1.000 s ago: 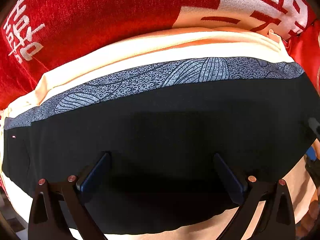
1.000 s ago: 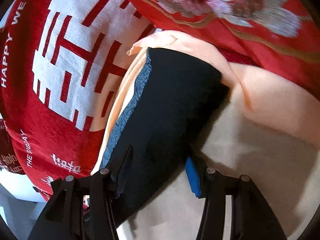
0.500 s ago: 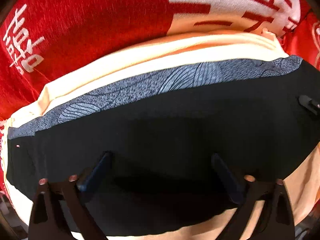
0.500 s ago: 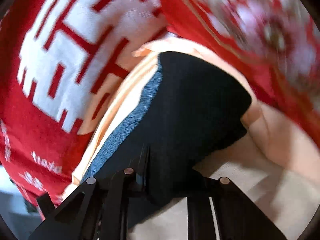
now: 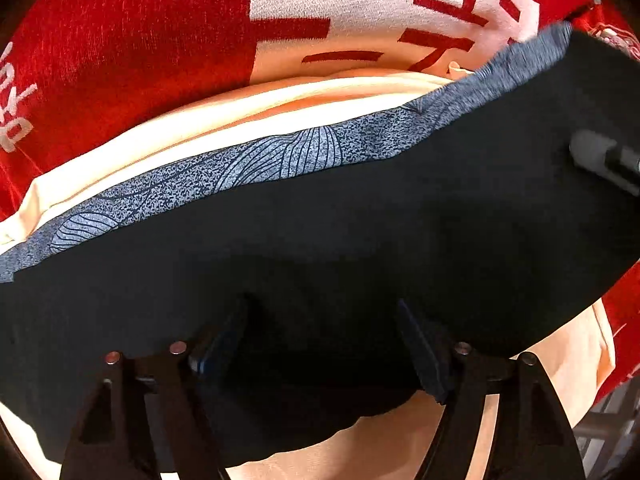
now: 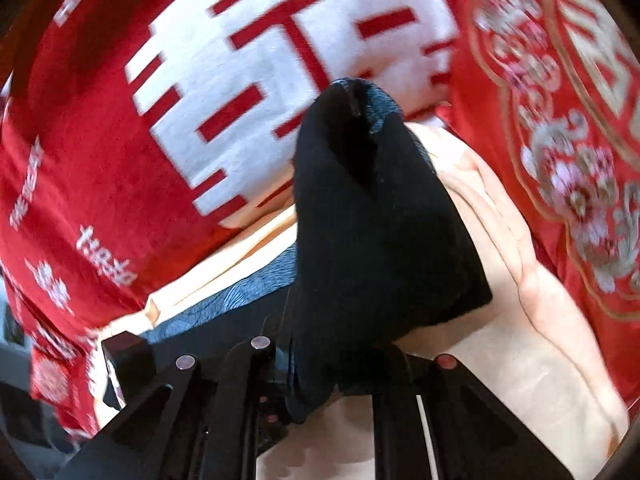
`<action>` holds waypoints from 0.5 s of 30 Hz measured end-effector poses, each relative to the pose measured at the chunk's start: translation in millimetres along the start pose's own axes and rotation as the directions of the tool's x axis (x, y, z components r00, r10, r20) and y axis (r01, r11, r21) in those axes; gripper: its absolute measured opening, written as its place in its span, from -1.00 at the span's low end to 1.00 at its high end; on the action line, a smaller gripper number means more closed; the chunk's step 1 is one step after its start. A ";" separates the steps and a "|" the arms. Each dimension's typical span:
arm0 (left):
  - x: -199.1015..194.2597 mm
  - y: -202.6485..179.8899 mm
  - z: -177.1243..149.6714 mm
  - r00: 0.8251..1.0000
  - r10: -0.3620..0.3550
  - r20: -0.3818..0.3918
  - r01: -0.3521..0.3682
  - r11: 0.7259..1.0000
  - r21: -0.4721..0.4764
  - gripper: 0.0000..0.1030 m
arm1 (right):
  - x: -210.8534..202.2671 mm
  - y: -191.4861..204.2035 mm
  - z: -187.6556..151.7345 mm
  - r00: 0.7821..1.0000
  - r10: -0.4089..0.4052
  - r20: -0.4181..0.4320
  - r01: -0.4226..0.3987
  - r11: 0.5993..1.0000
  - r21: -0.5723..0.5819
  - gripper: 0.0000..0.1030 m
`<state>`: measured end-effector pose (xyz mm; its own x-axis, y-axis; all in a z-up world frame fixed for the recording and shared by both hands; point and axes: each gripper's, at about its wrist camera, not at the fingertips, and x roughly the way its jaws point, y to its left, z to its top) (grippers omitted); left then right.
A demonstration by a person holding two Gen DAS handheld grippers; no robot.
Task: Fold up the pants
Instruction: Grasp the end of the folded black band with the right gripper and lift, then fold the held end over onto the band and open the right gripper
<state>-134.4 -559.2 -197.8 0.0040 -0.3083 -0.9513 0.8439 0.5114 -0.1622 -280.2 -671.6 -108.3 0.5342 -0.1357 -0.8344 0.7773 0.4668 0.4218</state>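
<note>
Black pants (image 5: 360, 220) with a grey patterned side stripe (image 5: 248, 168) lie across a peach cloth. My left gripper (image 5: 322, 340) points down onto their near edge. Its jaws are closing, with black fabric between the fingers, and the pads stand apart from it. My right gripper (image 6: 332, 364) is shut on one end of the pants (image 6: 380, 240) and holds it raised off the cloth, so the fabric hangs in a fold in front of the camera. In the left wrist view that lifted end rises at the right, where part of the right gripper (image 5: 604, 160) shows.
The peach cloth (image 5: 240, 108) (image 6: 520, 340) lies on a red blanket with white characters (image 5: 120, 40) (image 6: 100, 140). A red fabric with floral embroidery (image 6: 580, 160) lies at the right. Beyond the bedding's edge at the lower right, a grey grid-like surface (image 5: 608, 432) shows.
The right gripper shut on the pants' end, then rose and rolled, lifting that end off the cloth. The left jaws have narrowed over the black fabric.
</note>
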 end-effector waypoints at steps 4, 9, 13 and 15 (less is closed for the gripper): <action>-8.6 11.4 -2.2 0.999 -0.042 -0.015 0.043 0.998 0.041 0.50 | 0.0 41.7 -3.2 0.999 -0.033 0.004 0.033 0.993 -0.113 -0.72; -51.4 67.8 -17.3 0.998 0.042 0.048 -0.040 0.998 -0.038 0.50 | 3.1 107.2 -20.6 0.995 -0.102 0.005 0.099 0.953 -0.285 -0.72; -83.6 146.5 -36.5 0.991 0.119 0.055 -0.113 0.989 -0.099 0.75 | 20.7 158.1 -49.5 0.987 -0.163 0.015 0.154 0.897 -0.415 -0.70; -95.1 192.9 -48.4 0.987 0.159 0.037 -0.152 0.978 -0.141 0.75 | 38.6 182.7 -69.0 0.979 -0.205 0.015 0.188 0.865 -0.465 -0.66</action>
<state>2.1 -392.4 -151.3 0.1581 -0.2528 -0.9545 0.7491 0.6605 -0.0508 -140.6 -531.2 -87.9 0.3681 -0.2414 -0.8979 0.6183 0.7848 0.0425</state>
